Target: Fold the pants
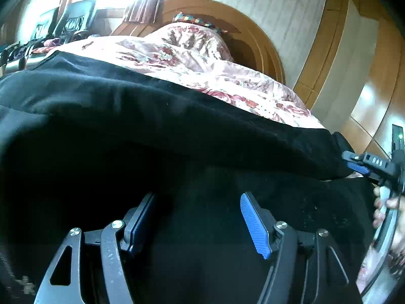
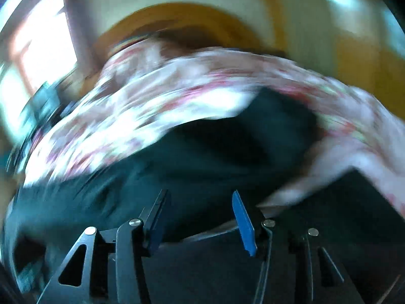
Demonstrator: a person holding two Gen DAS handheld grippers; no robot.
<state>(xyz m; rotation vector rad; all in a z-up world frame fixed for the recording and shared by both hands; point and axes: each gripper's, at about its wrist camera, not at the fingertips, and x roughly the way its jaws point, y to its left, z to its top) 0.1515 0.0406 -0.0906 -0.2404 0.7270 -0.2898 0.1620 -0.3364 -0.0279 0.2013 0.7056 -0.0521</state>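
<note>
Black pants [image 1: 152, 126] lie across a bed with a pink floral cover [image 1: 202, 60]. In the left wrist view my left gripper [image 1: 197, 217] is open, its blue pads [image 1: 254, 225] apart just above the dark cloth, holding nothing. My right gripper shows at the right edge of that view [image 1: 359, 164], at the pants' edge. In the blurred right wrist view the right gripper [image 2: 197, 217] is open, fingers apart over the black pants [image 2: 202, 147], which are folded over on the floral cover [image 2: 152, 101].
A curved wooden headboard [image 1: 253, 33] stands behind the bed. Wooden wardrobe panels [image 1: 354, 50] are at the right. Dark chairs [image 1: 71, 17] stand by a bright window at the left. A hand [image 1: 387, 202] holds the right gripper's handle.
</note>
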